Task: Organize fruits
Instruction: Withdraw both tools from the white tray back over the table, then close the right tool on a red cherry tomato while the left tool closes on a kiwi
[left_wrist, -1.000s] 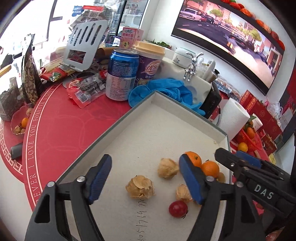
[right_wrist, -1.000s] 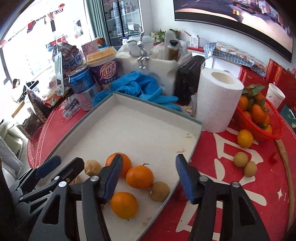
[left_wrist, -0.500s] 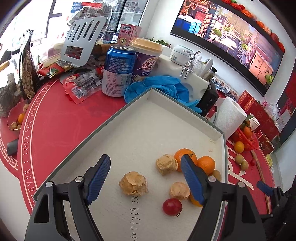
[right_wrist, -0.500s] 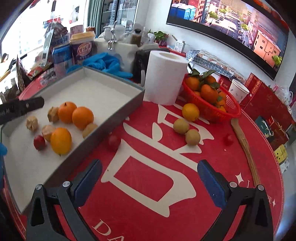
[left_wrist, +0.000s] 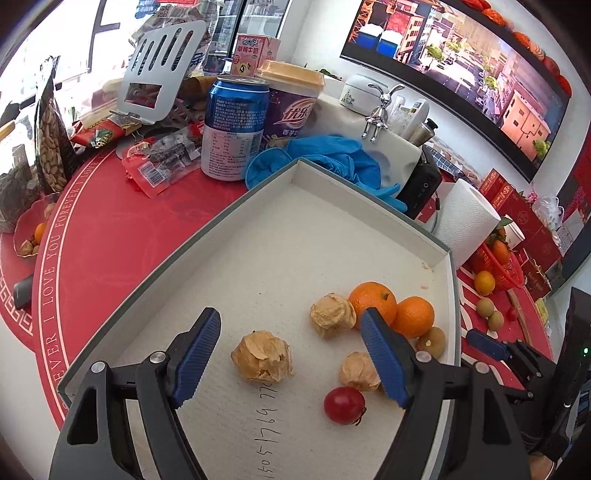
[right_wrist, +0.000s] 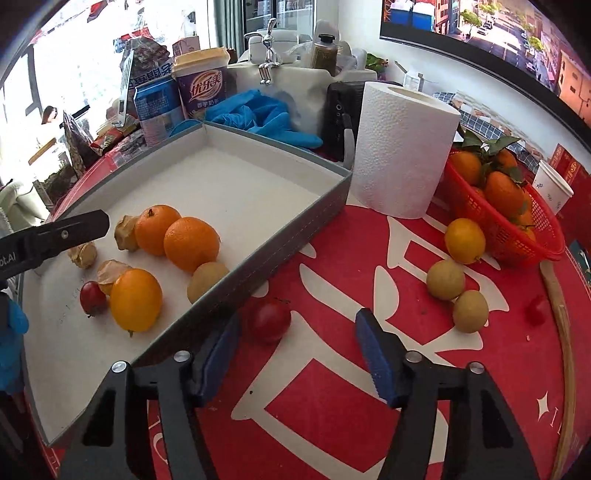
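In the tray (right_wrist: 325, 192), oranges (right_wrist: 191, 243); husked fruits (left_wrist: 263, 356)

Red table (right_wrist: 332, 406) w/ tray (right_wrist: 280, 236), basket (right_wrist: 517, 236).

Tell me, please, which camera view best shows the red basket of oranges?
The right wrist view: the red basket appears large, with its oranges and leaves clear. In the left wrist view it is small and distorted at the right edge, partly behind the paper towel roll.

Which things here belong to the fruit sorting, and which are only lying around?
Job: grey tray; oranges and husked fruits in it; red fruit on the cloth beside the tray; red basket; right gripper, closing, nothing between its jaws.

Lying about: paper roll, blue can, blue gloves.
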